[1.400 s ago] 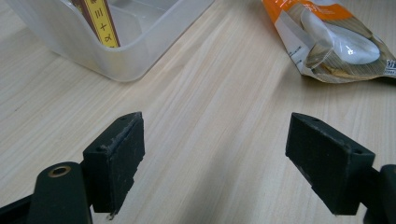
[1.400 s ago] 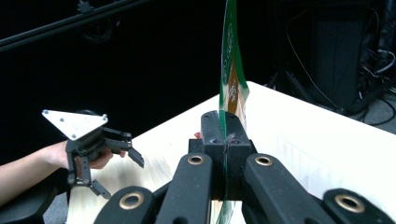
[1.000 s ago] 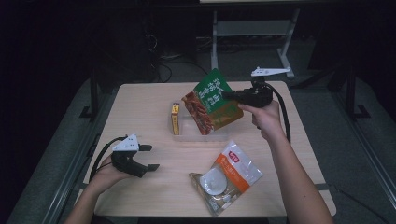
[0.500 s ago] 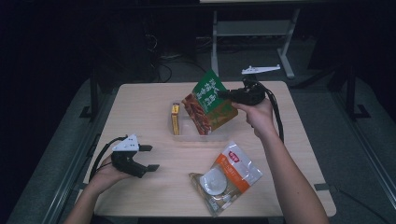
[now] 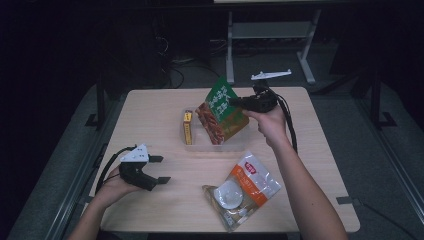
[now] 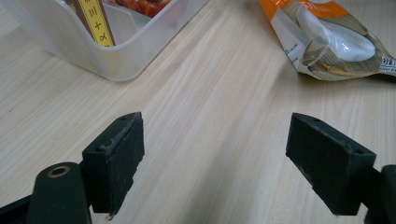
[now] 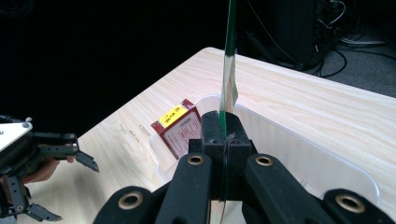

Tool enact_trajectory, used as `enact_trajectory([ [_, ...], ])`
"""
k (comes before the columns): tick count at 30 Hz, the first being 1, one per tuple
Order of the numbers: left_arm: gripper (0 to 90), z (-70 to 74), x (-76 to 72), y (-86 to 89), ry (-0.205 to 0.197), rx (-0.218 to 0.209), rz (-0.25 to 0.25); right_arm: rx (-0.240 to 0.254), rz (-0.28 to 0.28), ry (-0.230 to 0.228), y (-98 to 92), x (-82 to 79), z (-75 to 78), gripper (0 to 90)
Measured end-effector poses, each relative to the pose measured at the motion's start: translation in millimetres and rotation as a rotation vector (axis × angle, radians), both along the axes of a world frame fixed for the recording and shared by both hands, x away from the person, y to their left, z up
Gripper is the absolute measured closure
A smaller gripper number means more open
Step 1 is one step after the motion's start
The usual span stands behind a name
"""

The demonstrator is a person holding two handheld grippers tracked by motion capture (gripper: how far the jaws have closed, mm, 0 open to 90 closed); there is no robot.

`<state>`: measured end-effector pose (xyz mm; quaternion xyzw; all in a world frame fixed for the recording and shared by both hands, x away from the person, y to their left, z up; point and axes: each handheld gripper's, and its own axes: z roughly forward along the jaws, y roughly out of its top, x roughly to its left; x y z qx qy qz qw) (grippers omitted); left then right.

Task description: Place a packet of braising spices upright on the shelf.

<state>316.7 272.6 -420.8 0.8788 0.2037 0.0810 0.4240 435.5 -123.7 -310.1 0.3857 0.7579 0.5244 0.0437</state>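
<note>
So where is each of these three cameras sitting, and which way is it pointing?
High view: above the person's side, looking forward and down on the table; both forearms, left gripper, right gripper show.
Left gripper view: rides the left gripper, looks low across the wood between its open jaws at the clear bin and orange-white packet.
Right gripper view: rides the right gripper, shut on the green snack bag, over the bin.
Shared: all three show the bin and the red-yellow box.

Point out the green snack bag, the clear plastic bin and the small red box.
green snack bag (image 5: pixel 220 98), high view, its green upper panel.
clear plastic bin (image 7: pixel 299 154), right gripper view, its near wall.
small red box (image 7: pixel 183 129), right gripper view, its red side face.
</note>
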Motion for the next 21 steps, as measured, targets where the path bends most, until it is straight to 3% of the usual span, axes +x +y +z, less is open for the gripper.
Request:
enact_trajectory([
  [21, 18.5, -1.2, -0.1, -2.5, 0.001, 0.017, -0.020, -0.062, 0.013, -0.009, 21.7, 10.6, 8.4, 89.1],
])
